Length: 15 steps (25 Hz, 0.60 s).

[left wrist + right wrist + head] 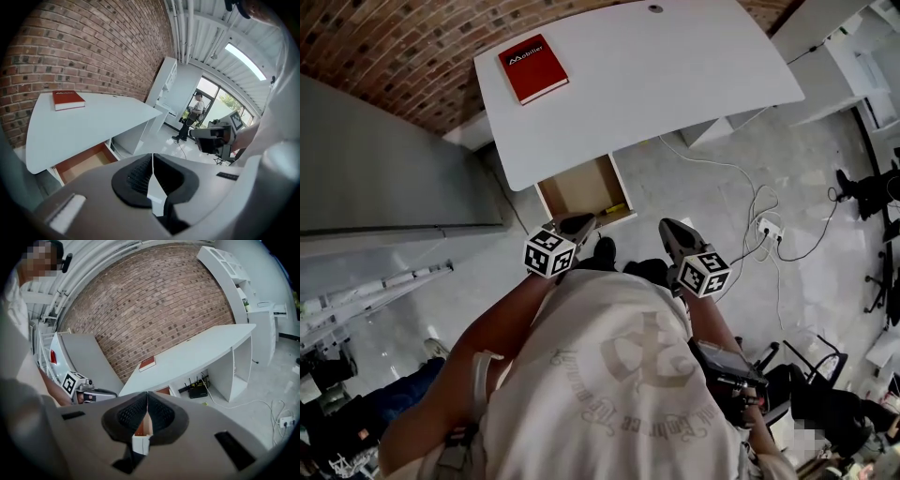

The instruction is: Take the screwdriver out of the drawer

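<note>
Under the white desk (675, 75) a wooden drawer (577, 190) stands pulled open. A yellow-handled screwdriver (614, 208) lies along its front right edge. My left gripper (580, 224) hovers just short of the drawer's front, jaws shut and empty. My right gripper (671, 230) is level with it, right of the drawer, also shut with nothing held. The left gripper view shows its closed jaws (152, 157), the open drawer (82, 161) at lower left and the right gripper (213, 138) beyond. The right gripper view shows closed jaws (147, 397), with the left gripper (91, 392) to the side.
A red book (532, 67) lies on the desk's left part. A grey cabinet (384, 178) flanks the desk on the left. White cables and a power strip (766, 227) trail over the floor at right. Office chairs (872, 187) stand further right. A brick wall (93, 51) backs the desk.
</note>
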{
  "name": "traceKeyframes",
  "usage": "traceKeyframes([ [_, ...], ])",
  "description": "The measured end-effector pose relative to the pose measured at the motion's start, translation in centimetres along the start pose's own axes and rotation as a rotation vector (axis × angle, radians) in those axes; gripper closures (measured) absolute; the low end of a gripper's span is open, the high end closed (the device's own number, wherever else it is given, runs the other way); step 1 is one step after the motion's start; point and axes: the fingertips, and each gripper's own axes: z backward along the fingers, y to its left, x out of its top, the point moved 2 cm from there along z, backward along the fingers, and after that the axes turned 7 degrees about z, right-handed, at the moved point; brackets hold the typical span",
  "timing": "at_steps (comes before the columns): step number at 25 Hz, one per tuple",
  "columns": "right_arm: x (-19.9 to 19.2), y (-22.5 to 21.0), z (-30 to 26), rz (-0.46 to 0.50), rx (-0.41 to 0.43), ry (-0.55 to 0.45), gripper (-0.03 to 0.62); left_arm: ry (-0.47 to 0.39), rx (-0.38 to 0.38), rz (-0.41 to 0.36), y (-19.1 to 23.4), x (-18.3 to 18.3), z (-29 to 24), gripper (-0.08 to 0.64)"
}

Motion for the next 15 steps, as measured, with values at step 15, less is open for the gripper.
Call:
traceKeyframes([
  [15, -1.3, -2.0, -0.6, -0.037, -0.099, 0.016, 0.584, 0.181, -0.049, -0.061, 3.0, -2.4, -3.8, 0.548],
])
